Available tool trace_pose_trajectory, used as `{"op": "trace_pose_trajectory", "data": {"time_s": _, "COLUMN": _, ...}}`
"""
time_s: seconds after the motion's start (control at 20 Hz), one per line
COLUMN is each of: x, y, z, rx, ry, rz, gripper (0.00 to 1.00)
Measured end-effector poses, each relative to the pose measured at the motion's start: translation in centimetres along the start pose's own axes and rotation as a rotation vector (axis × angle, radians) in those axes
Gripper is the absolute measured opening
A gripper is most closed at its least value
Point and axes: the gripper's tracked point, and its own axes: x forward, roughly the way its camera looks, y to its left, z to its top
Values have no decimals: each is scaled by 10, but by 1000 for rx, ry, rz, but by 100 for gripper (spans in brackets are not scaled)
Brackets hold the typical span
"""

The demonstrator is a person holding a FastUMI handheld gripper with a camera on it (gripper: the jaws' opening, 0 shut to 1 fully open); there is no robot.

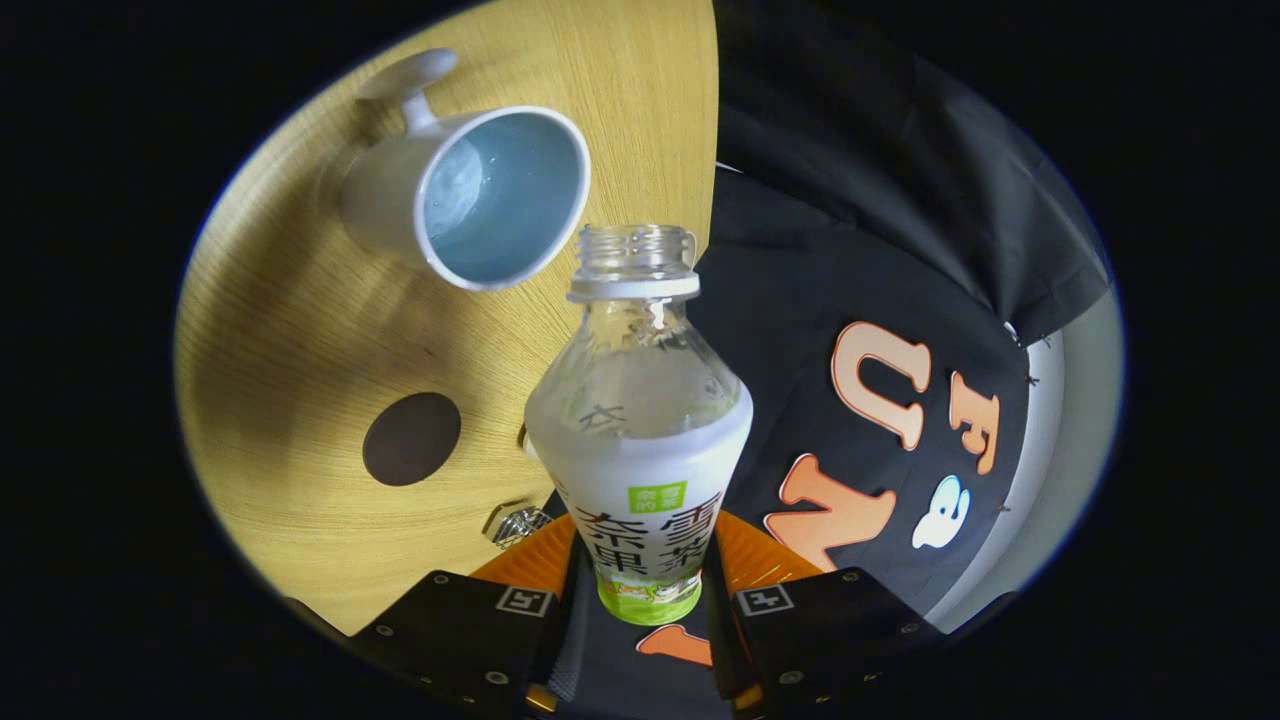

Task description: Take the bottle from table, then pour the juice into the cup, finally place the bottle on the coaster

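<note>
Claw (645,590) clamped on uncapped bottle (640,440), tipped toward cup (470,195); pouring in hand; next, likely righting, then coaster (411,438).

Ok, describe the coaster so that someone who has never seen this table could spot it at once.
Start from the light wooden table, where a white cup with a pale blue inside stands beyond the gripper, whose fingers are shut on a clear plastic bottle with a white label. Between cup and fingers, beside the bottle, lies the coaster: a flat, dark brown round disc, the table's one dark patch.
</note>
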Motion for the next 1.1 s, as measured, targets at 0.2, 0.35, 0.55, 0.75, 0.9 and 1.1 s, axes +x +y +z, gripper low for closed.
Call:
{"op": "trace_pose_trajectory", "data": {"time_s": 0.2, "x": 2, "y": 22, "z": -3, "rx": 235, "ry": 26, "rz": 124, "gripper": 52}}
{"op": "trace_pose_trajectory", "data": {"time_s": 0.35, "x": -1, "y": 43, "z": 2, "rx": 430, "ry": 33, "rz": 214, "gripper": 52}}
{"op": "trace_pose_trajectory", "data": {"time_s": 0.55, "x": 0, "y": 61, "z": 2, "rx": 754, "ry": 74, "rz": 329, "gripper": 52}}
{"op": "trace_pose_trajectory", "data": {"time_s": 0.75, "x": 4, "y": 55, "z": -4, "rx": 1137, "ry": 92, "rz": 384, "gripper": 53}}
{"op": "trace_pose_trajectory", "data": {"time_s": 0.9, "x": 7, "y": 32, "z": -14, "rx": 1379, "ry": 42, "rz": 370, "gripper": 53}}
{"op": "trace_pose_trajectory", "data": {"time_s": 1.1, "x": 21, "y": 24, "z": -23, "rx": 1641, "ry": -4, "rz": 402, "gripper": 52}}
